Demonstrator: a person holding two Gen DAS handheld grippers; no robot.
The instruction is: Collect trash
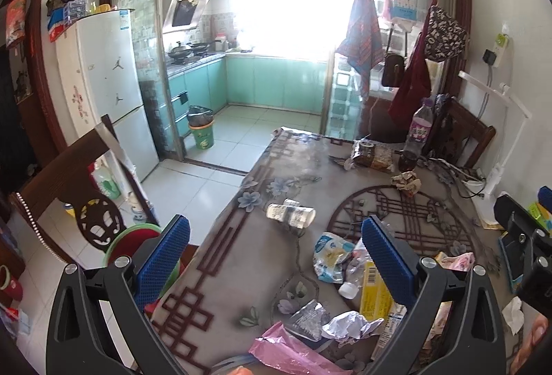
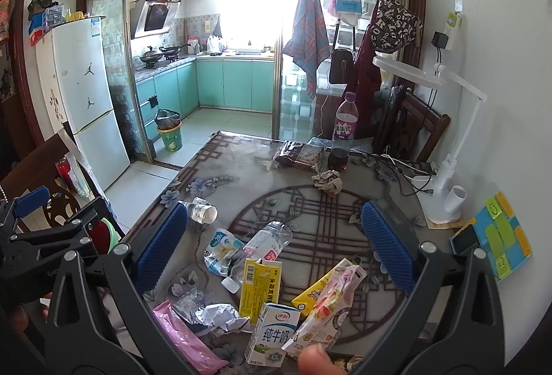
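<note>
Desk [image 2: 220, 164]: a patterned cloth covers it, and the trash sits heaped at the near edge, right under both tools.
Bin [image 1: 201, 130]: a green one with a black liner on the kitchen floor, well apart from the desk; I judge it a likely drop point.
Left tool [image 1: 276, 254]: blue pads spread wide, holding nothing, hovering above the near-left part of the heap.
Right tool [image 2: 274, 245]: also spread wide and empty; the cartons and wrappers lie between its pads and slightly below.
Purple bottle [image 2: 346, 123]: upright at the far side, capped; it may not be trash, so a hasty sweep could take the wrong thing.
Crushed bottle [image 2: 265, 242]: clear, lying tilted among the wrappers, touching the yellow carton [image 2: 258, 285].
Milk carton [image 2: 274, 330]: upright, nearest the right tool's camera, leaning against a pink snack pouch [image 2: 327, 302].
Paper cup [image 1: 291, 214]: on its side near the desk's left edge, ahead of the left tool; a nudge could roll it off onto the floor.
Crumpled paper [image 2: 327, 181]: farther back, near the purple bottle.
Risk: the light wrappers overlap, so closing on one may drag or scatter its neighbours.
</note>
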